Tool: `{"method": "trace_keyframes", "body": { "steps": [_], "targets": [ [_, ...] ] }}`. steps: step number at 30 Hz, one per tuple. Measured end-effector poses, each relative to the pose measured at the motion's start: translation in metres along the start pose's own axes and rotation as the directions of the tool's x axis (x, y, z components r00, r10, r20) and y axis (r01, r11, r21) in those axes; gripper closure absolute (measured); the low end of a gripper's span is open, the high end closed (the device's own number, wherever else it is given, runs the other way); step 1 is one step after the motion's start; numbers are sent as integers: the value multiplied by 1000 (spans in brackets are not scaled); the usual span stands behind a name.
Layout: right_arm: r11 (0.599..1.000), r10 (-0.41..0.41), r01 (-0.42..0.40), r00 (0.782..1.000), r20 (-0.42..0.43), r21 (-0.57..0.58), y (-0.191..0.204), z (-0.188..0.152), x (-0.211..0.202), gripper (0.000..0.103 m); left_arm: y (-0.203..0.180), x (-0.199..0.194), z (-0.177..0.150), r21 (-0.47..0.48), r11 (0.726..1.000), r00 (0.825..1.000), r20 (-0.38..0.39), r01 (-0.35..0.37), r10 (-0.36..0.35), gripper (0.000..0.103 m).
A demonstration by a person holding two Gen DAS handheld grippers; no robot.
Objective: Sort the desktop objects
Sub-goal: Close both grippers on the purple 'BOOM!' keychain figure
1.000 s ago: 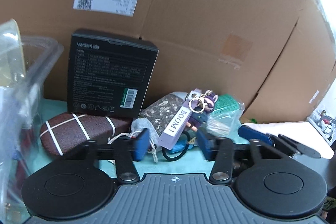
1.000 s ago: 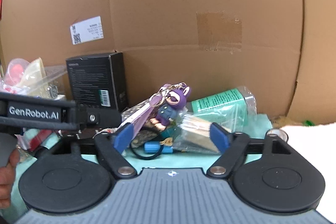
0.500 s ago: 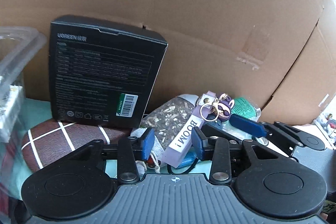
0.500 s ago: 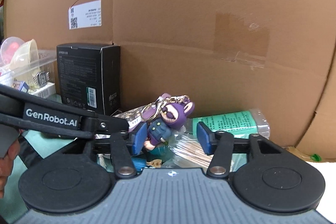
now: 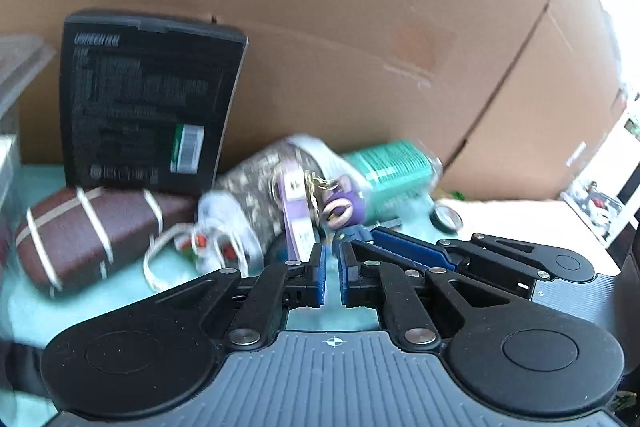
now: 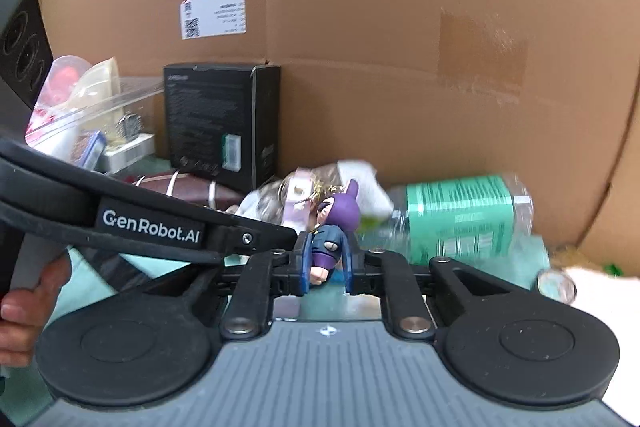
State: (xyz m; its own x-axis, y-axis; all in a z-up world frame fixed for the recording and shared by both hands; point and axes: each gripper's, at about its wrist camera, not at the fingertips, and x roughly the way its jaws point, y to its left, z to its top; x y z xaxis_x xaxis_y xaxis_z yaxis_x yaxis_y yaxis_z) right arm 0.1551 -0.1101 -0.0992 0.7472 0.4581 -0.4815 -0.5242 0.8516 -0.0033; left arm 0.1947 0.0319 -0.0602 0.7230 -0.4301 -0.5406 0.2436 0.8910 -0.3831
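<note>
A purple figure keychain (image 6: pixel 338 215) with a lilac strap (image 6: pixel 298 203) lies among the clutter on the teal desk mat (image 5: pixel 120 291). My right gripper (image 6: pixel 326 261) is shut on the figure's dark-blue body, a blue pad pressing on each side. In the left wrist view the figure's head (image 5: pixel 344 207) and its strap (image 5: pixel 296 215) sit just beyond my left gripper (image 5: pixel 331 259). Its jaws are closing to a narrow gap with nothing between the pads. The strap's lower end hangs beside the left pad. The two tools cross at their tips.
A black box (image 5: pixel 148 107) leans on the cardboard wall (image 5: pixel 360 27). A brown striped case (image 5: pixel 88 227), a speckled pouch (image 5: pixel 256 187) and a white drawstring bag (image 5: pixel 228 215) lie left. A green-labelled clear bottle (image 6: pixel 460 219) lies right. A clear bin (image 6: pixel 100 107) stands far left; a hand (image 6: pixel 24 307) holds the left tool.
Both grippers' jaws have come nearly together. The right one closed on the purple figure's body. The strap, earlier between the left fingers, now sits just past their tips.
</note>
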Motion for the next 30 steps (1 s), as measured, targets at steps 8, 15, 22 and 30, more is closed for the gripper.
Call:
{"method": "trace_keyframes", "body": {
  "steps": [8, 15, 22, 30],
  "targets": [
    [991, 92, -87, 995, -47, 105, 19, -30, -32, 102, -5, -35, -48, -46, 999, 999, -40, 27, -29, 81],
    [993, -17, 19, 1000, -20, 113, 16, -32, -40, 78, -13, -47, -58, -26, 999, 998, 49, -25, 26, 32],
    [992, -72, 73, 997, -15, 101, 4, -22, -20, 67, -15, -24, -33, -7, 998, 997, 53, -56, 57, 30],
    [995, -54, 59, 997, -59, 86, -8, -14, 20, 67, -6, 14, -13, -34, 996, 997, -2, -79, 79, 59]
  ]
}}
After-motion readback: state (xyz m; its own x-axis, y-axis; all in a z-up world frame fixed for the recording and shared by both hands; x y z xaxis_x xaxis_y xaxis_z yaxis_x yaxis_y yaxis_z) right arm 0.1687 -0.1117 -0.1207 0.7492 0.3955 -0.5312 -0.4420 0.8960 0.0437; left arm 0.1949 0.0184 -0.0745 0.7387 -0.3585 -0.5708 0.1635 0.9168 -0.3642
